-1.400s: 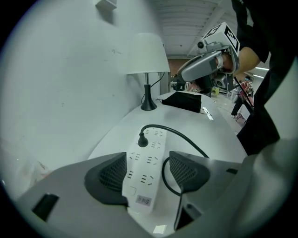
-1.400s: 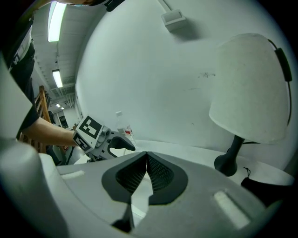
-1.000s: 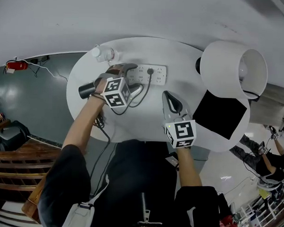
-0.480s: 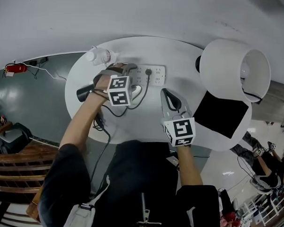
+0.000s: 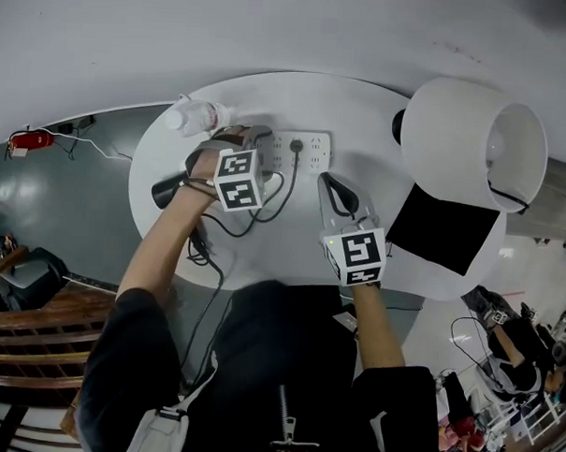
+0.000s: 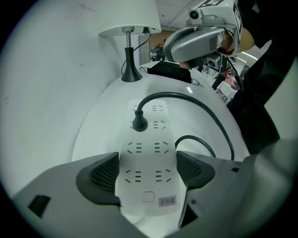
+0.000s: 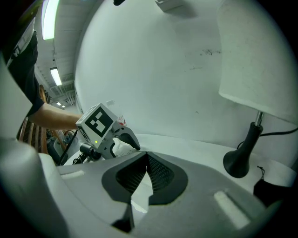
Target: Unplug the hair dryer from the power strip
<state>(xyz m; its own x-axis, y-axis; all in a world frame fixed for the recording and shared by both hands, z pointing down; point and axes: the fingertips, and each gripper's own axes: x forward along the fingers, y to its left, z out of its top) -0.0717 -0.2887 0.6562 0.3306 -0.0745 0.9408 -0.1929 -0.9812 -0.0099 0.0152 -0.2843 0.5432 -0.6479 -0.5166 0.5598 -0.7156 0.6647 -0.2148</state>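
A white power strip (image 5: 310, 149) lies on the round white table (image 5: 363, 107). One black plug (image 5: 296, 145) sits in it, and its black cable (image 5: 265, 203) loops left to the black hair dryer (image 5: 168, 188). My left gripper (image 5: 256, 137) points steeply down over the strip's left end. In the left gripper view the strip (image 6: 148, 155) lies between the two pads of my left gripper (image 6: 148, 169), the plug (image 6: 139, 123) stands farther along, and the jaws have just been opening. My right gripper (image 5: 330, 183) hovers right of the strip, shut on nothing (image 7: 147, 174).
A table lamp with a big white shade (image 5: 465, 135) stands at the right, its black base (image 6: 132, 74) beyond the strip. A black sheet (image 5: 442, 227) lies at the table's right edge. A clear plastic bottle (image 5: 196, 116) lies at the back left.
Both grippers have sunk a little toward the table. The left one has tipped more steeply over the strip's end. The plug has stayed in its socket.
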